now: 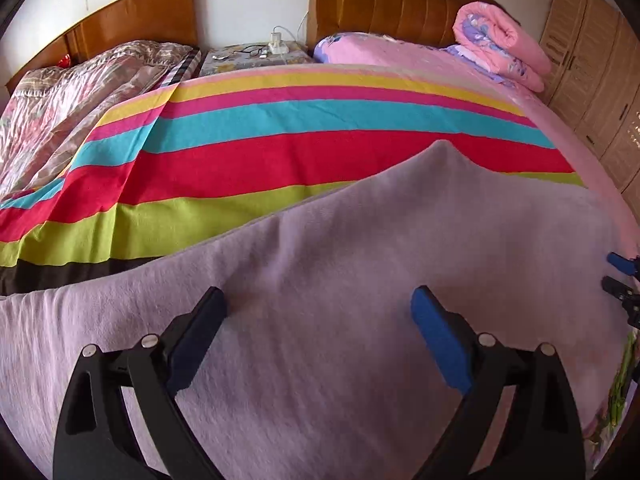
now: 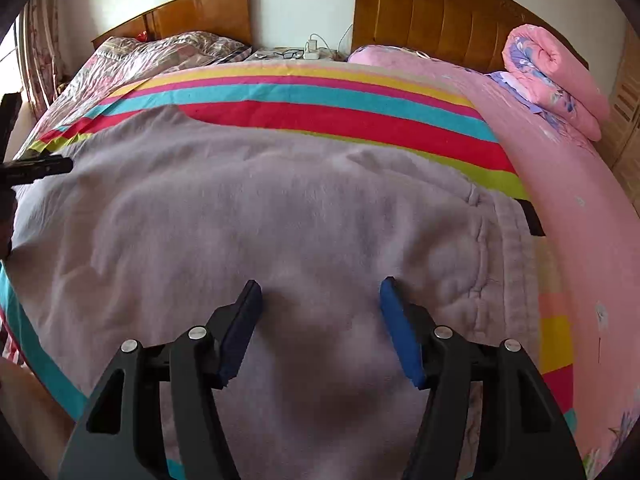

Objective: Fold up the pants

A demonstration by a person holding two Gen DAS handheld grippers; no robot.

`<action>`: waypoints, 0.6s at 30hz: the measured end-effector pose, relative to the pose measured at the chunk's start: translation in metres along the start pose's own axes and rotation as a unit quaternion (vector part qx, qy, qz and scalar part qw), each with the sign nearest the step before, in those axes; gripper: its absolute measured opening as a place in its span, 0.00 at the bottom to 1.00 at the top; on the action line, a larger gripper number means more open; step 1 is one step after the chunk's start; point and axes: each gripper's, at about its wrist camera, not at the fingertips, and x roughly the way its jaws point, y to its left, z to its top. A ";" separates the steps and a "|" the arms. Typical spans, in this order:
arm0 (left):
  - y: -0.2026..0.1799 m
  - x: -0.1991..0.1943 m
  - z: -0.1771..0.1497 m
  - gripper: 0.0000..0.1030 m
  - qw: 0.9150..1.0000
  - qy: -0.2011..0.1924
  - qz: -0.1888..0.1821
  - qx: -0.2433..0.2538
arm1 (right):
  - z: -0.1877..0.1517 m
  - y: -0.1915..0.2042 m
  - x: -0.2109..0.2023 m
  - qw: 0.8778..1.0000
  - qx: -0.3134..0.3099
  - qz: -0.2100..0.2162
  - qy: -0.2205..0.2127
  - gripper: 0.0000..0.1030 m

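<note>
Pale lilac fleece pants (image 1: 360, 280) lie spread flat on a striped blanket on the bed. In the right wrist view the pants (image 2: 240, 220) show a seamed waistband (image 2: 516, 280) at the right. My left gripper (image 1: 318, 300) is open, just above the fabric, holding nothing. My right gripper (image 2: 320, 290) is open over the pants near the waistband end, also empty. The right gripper's tips show at the right edge of the left wrist view (image 1: 620, 276). The left gripper's finger shows at the left edge of the right wrist view (image 2: 36, 168).
A striped blanket (image 1: 280, 152) covers the bed over a pink sheet (image 2: 560, 200). A rolled pink quilt (image 1: 504, 44) lies by the wooden headboard (image 1: 392, 0). A second bed (image 1: 80, 88) and a nightstand (image 1: 256, 56) with a charger stand at the left. A wardrobe (image 1: 592, 72) stands at the right.
</note>
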 end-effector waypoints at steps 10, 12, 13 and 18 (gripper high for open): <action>-0.077 -0.015 0.041 0.95 0.998 -0.028 -0.046 0.044 | 0.003 -0.020 -0.047 0.996 0.055 0.048 -0.046 0.61; -0.119 -0.008 0.053 0.96 0.992 -0.040 -0.086 0.086 | 0.011 -0.013 -0.048 0.995 0.057 0.064 -0.050 0.61; -0.138 0.002 0.056 0.96 0.989 -0.038 -0.095 0.106 | 0.012 -0.003 -0.047 0.996 0.042 0.069 -0.046 0.61; -0.184 0.055 0.055 0.96 0.986 -0.002 -0.081 0.147 | -0.016 0.035 -0.038 0.998 -0.008 0.067 0.003 0.68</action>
